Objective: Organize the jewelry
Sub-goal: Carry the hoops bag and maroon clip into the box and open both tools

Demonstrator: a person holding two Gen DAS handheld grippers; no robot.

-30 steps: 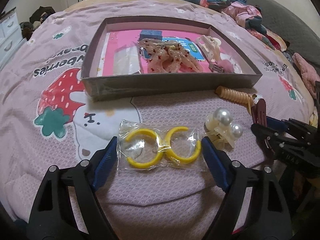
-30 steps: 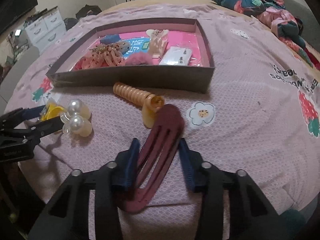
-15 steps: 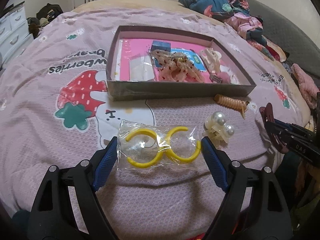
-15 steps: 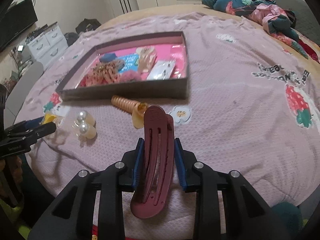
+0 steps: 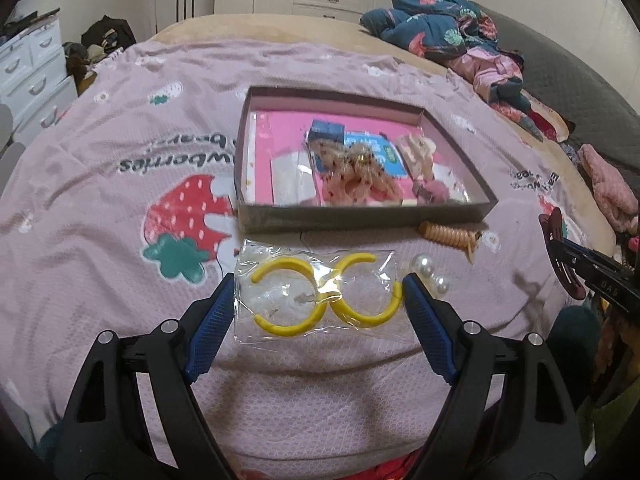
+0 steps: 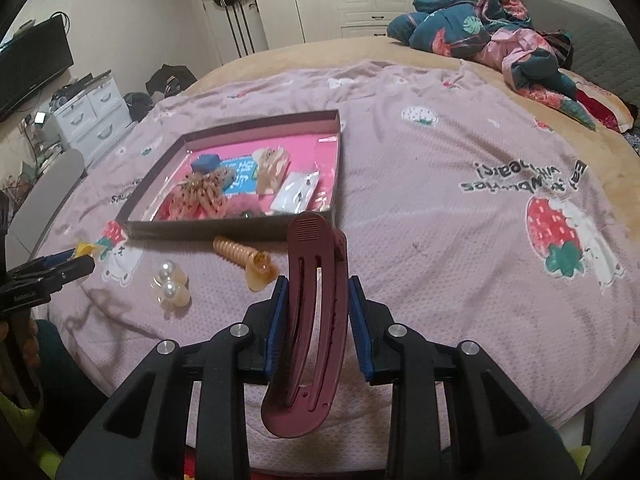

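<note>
A clear bag with two yellow hoop earrings [image 5: 316,296] hangs above the bedspread, and my left gripper [image 5: 318,280] is shut on its two side edges. My right gripper [image 6: 317,280] is shut on a long maroon hair clip [image 6: 316,320], which stands upright between the pads, clear of the bed. Ahead lies the shallow grey box [image 5: 360,216] with a pink floor, holding several hair pieces and packets. In front of it a pearl clip [image 5: 430,272] and a tan spiral clip [image 5: 448,234] rest on the bedspread. The right gripper with the maroon clip [image 5: 560,264] shows at the right edge of the left wrist view.
The pink strawberry-print bedspread [image 6: 440,208] stretches wide to the right of the box. A heap of clothes [image 6: 480,28] lies at the far right of the bed. White drawers [image 6: 88,116] stand beyond the left side.
Both grippers have risen and the bed looks farther away. The right jaws closed on the maroon clip and lifted it upright. The bag of earrings stayed between the left pads.
</note>
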